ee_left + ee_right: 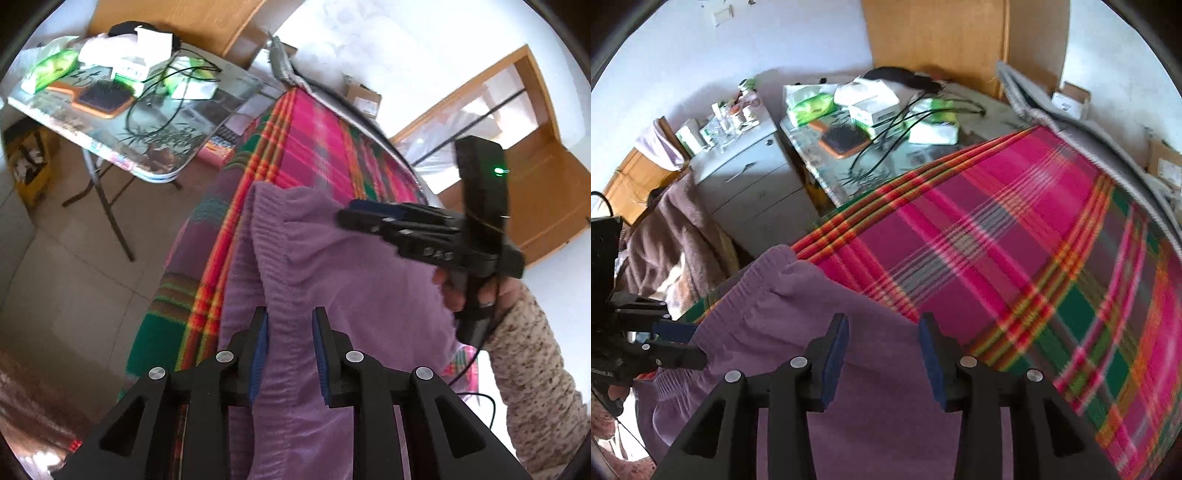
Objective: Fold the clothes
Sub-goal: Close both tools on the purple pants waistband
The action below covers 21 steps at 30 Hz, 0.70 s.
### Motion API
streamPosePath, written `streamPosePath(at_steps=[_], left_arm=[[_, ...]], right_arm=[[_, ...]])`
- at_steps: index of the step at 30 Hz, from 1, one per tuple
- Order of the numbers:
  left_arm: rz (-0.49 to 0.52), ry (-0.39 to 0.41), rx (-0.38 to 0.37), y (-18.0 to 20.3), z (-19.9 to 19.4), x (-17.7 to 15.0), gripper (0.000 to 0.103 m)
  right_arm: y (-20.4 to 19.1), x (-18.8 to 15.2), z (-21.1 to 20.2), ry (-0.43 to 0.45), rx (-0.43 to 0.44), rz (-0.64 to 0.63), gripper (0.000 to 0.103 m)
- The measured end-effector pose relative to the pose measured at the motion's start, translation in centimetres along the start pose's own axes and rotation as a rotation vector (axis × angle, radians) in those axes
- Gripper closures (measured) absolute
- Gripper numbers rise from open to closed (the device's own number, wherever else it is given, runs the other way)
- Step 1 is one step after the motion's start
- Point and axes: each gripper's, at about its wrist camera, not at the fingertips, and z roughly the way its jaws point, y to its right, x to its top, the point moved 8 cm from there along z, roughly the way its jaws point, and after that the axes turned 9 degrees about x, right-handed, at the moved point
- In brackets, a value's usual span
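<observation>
A purple knit sweater (pixel 332 277) (pixel 798 295) lies on a bed covered by a pink, green and orange plaid spread (pixel 306 140) (pixel 997 240). Its ribbed hem reaches the bed's edge. My left gripper (pixel 290 314) points down at the sweater with a ribbed fold between its blue pads; the pads stand apart and do not pinch it. In the right wrist view the left gripper (pixel 696 343) sits at the sweater's left edge. My right gripper (pixel 883 317) hovers open over the sweater's flat part, nothing between its fingers. The left wrist view shows the right gripper (pixel 345 216) from the side, above the sweater.
A folding table (pixel 110 122) (pixel 812 155) beside the bed carries a hairbrush (pixel 105 96), boxes and black cables. A white drawer cabinet (pixel 750 184) and a brown blanket (pixel 665 236) lie beyond. A hand in a speckled sleeve (pixel 535 369) holds the right gripper. Tiled floor (pixel 74 277) lies left of the bed.
</observation>
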Motion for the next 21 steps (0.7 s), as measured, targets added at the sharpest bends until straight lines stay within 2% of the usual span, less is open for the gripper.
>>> streamPosePath(at_steps=[5, 6, 7, 8, 9, 12, 13, 15, 17, 19, 20, 21], left_arm=[[-0.025, 0.000, -0.022, -0.2, 0.6, 0.6, 0.080], [-0.024, 0.007, -0.023, -0.2, 0.5, 0.8, 0.080], [-0.023, 0.014, -0.023, -0.2, 0.5, 0.9, 0.082], [-0.023, 0.021, -0.022, -0.2, 0.5, 1.1, 0.088], [-0.024, 0.025, -0.016, -0.3, 0.5, 1.4, 0.090], [0.005, 0.051, 0.006, 0.1, 0.4, 2.2, 0.090], [0.016, 0.057, 0.004, 0.2, 0.4, 2.5, 0.094], [0.030, 0.062, -0.003, 0.4, 0.6, 3.1, 0.095], [0.016, 0.049, -0.013, 0.3, 1.0, 3.5, 0.096], [0.006, 0.037, -0.054, 0.5, 1.2, 3.5, 0.096], [0.007, 0.030, -0.059, 0.6, 1.3, 3.3, 0.096], [0.013, 0.019, -0.054, 0.7, 1.6, 3.2, 0.094]], right_arm=[[0.0, 0.3, 1.0, -0.012, -0.027, -0.025, 0.064], [-0.2, 0.2, 0.9, -0.009, -0.024, -0.029, 0.073], [-0.4, 0.2, 0.8, -0.006, -0.023, -0.034, 0.098], [-0.5, 0.2, 0.8, -0.003, -0.036, -0.048, 0.101], [-0.6, 0.3, 0.6, 0.010, -0.062, -0.068, 0.103], [-0.2, 1.0, -0.2, 0.059, -0.107, -0.060, 0.103], [0.2, 1.4, -0.6, 0.086, -0.123, -0.041, 0.103], [0.8, 2.1, -1.0, 0.107, -0.117, -0.011, 0.103], [0.7, 2.2, -0.9, 0.092, -0.050, 0.016, 0.103], [-0.2, 2.0, -0.8, 0.074, 0.029, 0.014, 0.102], [-0.5, 1.8, -0.7, 0.065, 0.039, -0.004, 0.100], [-0.8, 1.6, -0.6, 0.055, 0.045, -0.023, 0.089]])
